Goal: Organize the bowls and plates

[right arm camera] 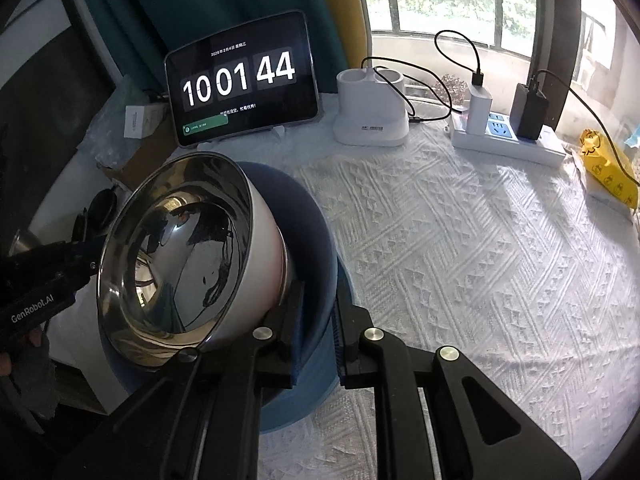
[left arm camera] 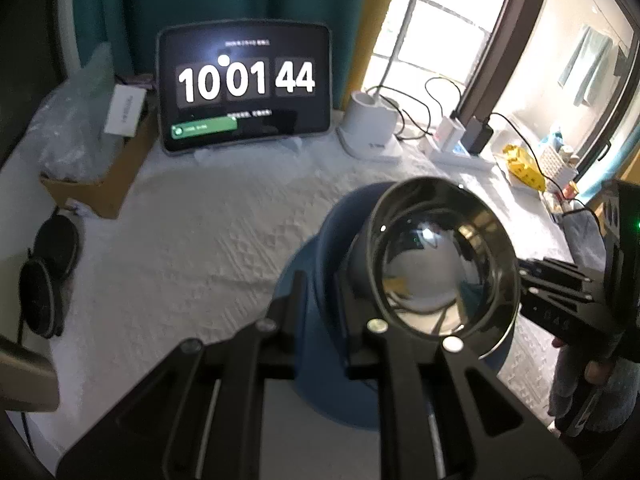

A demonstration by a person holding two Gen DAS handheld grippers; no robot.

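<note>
A blue bowl (left arm camera: 320, 360) is held tilted above the white tablecloth, with a steel bowl (left arm camera: 436, 272) nested in it, its white outer wall showing in the right wrist view (right arm camera: 268, 240). My left gripper (left arm camera: 320, 292) is shut on the blue bowl's rim. My right gripper (right arm camera: 318, 296) is shut on the opposite rim of the blue bowl (right arm camera: 316, 248). The steel bowl (right arm camera: 176, 256) leans toward the left gripper body (right arm camera: 40, 280). The right gripper body (left arm camera: 568, 300) shows at the right of the left wrist view.
A tablet clock (right arm camera: 240, 80) stands at the back. A white charging stand (right arm camera: 372, 116) and a power strip (right arm camera: 504, 136) with chargers sit behind on the tablecloth (right arm camera: 480, 260). A yellow packet (right arm camera: 608, 176) lies at right, a cardboard box (left arm camera: 92, 184) at left.
</note>
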